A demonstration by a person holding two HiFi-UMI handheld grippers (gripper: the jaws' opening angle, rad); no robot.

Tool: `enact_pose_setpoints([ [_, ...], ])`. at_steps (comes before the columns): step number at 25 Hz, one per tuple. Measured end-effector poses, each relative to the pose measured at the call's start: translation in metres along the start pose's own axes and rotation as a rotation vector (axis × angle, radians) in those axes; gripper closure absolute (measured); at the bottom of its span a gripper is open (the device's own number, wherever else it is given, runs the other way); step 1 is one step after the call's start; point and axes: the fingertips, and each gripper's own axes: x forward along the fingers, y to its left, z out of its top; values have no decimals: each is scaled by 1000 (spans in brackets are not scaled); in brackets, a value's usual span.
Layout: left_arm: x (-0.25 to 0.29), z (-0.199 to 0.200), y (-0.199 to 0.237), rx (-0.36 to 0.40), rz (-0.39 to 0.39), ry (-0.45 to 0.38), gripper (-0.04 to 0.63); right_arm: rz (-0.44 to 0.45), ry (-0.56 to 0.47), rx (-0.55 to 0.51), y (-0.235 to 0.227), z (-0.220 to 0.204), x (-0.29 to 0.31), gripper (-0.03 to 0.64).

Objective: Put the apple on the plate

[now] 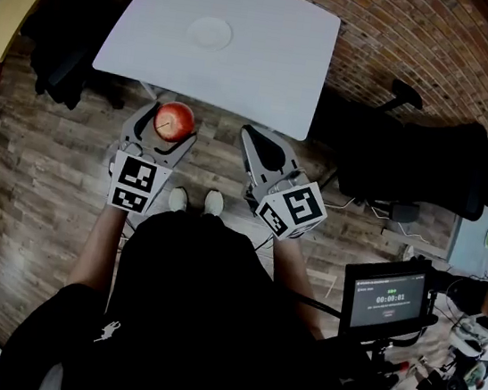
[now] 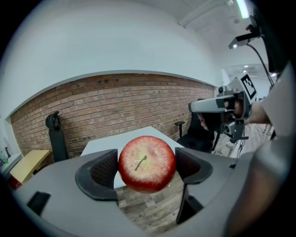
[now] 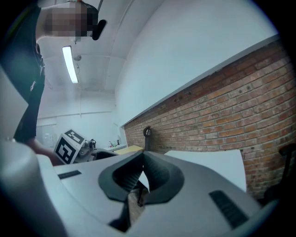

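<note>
A red apple (image 1: 174, 121) with a yellowish top and a short stem sits between the jaws of my left gripper (image 1: 165, 129), which is shut on it just short of the white table's near edge. The apple (image 2: 147, 163) fills the gap between the dark pads (image 2: 102, 172) in the left gripper view. A white plate (image 1: 210, 33) lies flat near the middle of the white table (image 1: 271, 67), well beyond the apple. My right gripper (image 1: 260, 143) is held beside the left one, shut with nothing in it; its jaws (image 3: 142, 180) meet at the tips.
A black office chair (image 1: 411, 159) stands right of the table. A yellow bench (image 1: 13, 8) is at the far left by the brick wall. A small screen on a stand (image 1: 384, 299) is at the lower right. Wooden floor lies below the grippers.
</note>
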Motion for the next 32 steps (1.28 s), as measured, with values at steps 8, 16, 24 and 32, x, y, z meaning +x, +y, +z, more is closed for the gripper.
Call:
enact_pose_setpoints([
  [8, 14, 4, -24, 16, 4, 27, 202, 23, 11, 21, -21, -8, -12, 613],
  [16, 12, -3, -34, 4, 21, 39, 202, 44, 23, 18, -23, -14, -19, 612],
  [24, 9, -5, -25, -8, 26, 39, 202, 55, 39, 25, -18, -16, -10, 612],
  [32, 27, -6, 2, 3, -10, 29, 204, 10, 43, 25, -27, -13, 17, 612],
])
